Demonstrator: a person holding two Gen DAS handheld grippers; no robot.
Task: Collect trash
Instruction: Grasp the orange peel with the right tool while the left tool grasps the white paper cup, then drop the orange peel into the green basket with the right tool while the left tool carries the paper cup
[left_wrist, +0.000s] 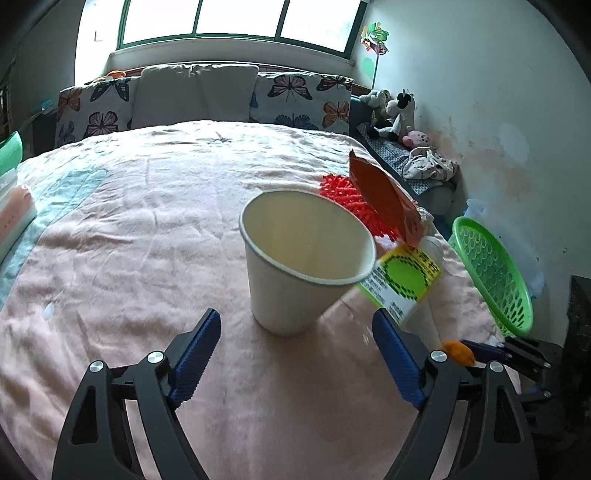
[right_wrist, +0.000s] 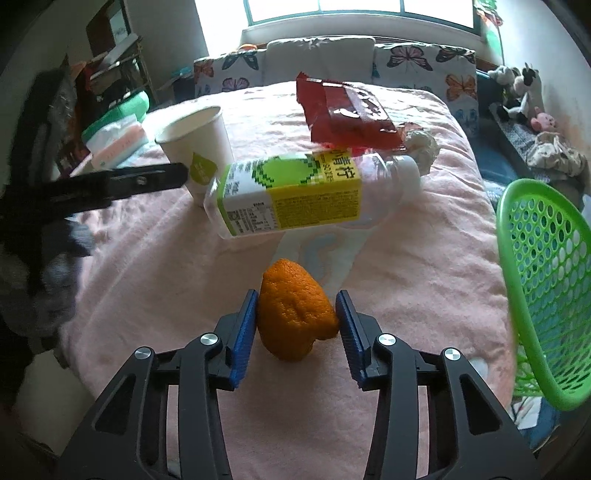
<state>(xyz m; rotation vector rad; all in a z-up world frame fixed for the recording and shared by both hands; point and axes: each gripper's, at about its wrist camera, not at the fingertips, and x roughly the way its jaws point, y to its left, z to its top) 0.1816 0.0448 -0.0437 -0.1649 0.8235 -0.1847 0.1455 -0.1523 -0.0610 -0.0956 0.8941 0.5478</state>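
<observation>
On the pink bed lie a white paper cup (left_wrist: 303, 254), a clear plastic bottle with a green-yellow label (right_wrist: 295, 192), a red snack wrapper (right_wrist: 347, 112), a crumpled tissue (right_wrist: 423, 146) and an orange peel (right_wrist: 295, 314). My left gripper (left_wrist: 297, 334) is open, just short of the upright cup, with the jaws wider than it. My right gripper (right_wrist: 297, 314) has its jaws around the orange peel; the left pad touches it and the right pad is close. The bottle (left_wrist: 402, 280), the wrapper (left_wrist: 384, 195) and the peel (left_wrist: 458, 352) also show in the left wrist view.
A green plastic basket (right_wrist: 543, 280) stands at the bed's right edge, also in the left wrist view (left_wrist: 491, 273). A red bristly item (left_wrist: 343, 195) lies behind the cup. Pillows (left_wrist: 195, 96) line the headboard. Stuffed toys (left_wrist: 395, 114) sit on a side shelf. Folded packs (right_wrist: 118, 136) lie at the left.
</observation>
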